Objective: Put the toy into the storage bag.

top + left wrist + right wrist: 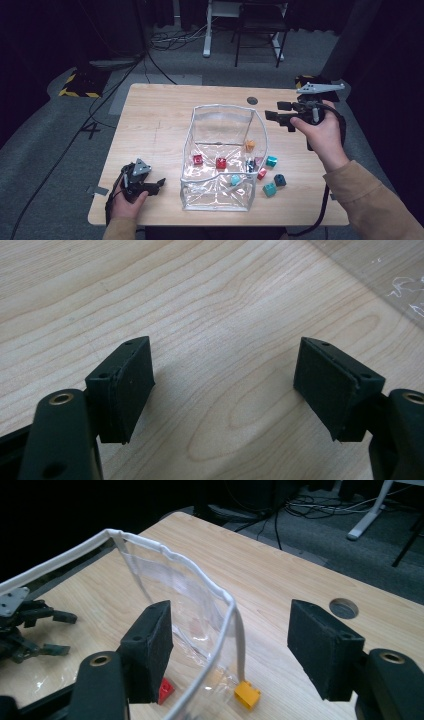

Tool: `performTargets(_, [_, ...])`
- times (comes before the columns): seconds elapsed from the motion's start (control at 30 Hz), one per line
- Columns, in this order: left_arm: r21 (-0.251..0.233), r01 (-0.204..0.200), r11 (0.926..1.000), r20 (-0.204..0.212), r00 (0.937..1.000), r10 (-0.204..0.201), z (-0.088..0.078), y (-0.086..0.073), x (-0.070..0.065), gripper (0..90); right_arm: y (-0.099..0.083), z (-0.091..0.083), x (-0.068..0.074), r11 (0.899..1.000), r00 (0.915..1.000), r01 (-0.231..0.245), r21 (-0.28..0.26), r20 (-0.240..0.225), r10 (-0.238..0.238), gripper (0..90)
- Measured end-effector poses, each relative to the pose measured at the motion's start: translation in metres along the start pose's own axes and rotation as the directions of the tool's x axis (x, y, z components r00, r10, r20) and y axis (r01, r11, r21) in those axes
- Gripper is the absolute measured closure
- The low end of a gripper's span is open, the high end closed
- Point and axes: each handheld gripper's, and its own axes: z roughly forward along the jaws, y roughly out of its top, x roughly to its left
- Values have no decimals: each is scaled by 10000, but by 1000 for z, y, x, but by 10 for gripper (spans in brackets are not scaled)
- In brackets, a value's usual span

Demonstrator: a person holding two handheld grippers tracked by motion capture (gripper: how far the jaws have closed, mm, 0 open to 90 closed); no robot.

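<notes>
The high view looks forward and down over the whole worktop (150, 115). The left tool's (225, 385) camera sits close above bare wood, facing a clear bag's (395, 280) wall beyond its jaws. The right tool's (230, 645) camera, held higher, faces across the bag's (165, 560) rim, which both views share.

A table (150, 130) occupies the middle of the high view. A bag (222, 112) stands on it right of centre, mouth upward. Several blocks (220, 163) lie inside the bag at its lower part; further blocks (276, 181) lie on the table just right of it. The left gripper (159, 186) sits at lower left, well apart from the bag. The right gripper (271, 115) is at upper right, beside the bag's rim.
</notes>
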Motion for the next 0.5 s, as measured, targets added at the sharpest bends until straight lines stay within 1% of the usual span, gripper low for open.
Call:
performTargets(0.2, [-6, -1, 10000, -12, 10000, 1, 0, 0, 0, 243, -14, -6, -14, 9995, 9993, -294, -100, 241, 296, 349])
performTargets(0.37, [-5, 0, 10000, -13, 10000, 0, 0, 0, 0, 243, -30, -9, -24, 9991, 9971, -401, 101, 647, 393, 349])
performTargets(0.5, [-8, -2, 10000, -17, 10000, 2, 0, 0, 0, 243, -47, -5, -32, 9982, 9947, -462, 376, 937, 425, 349])
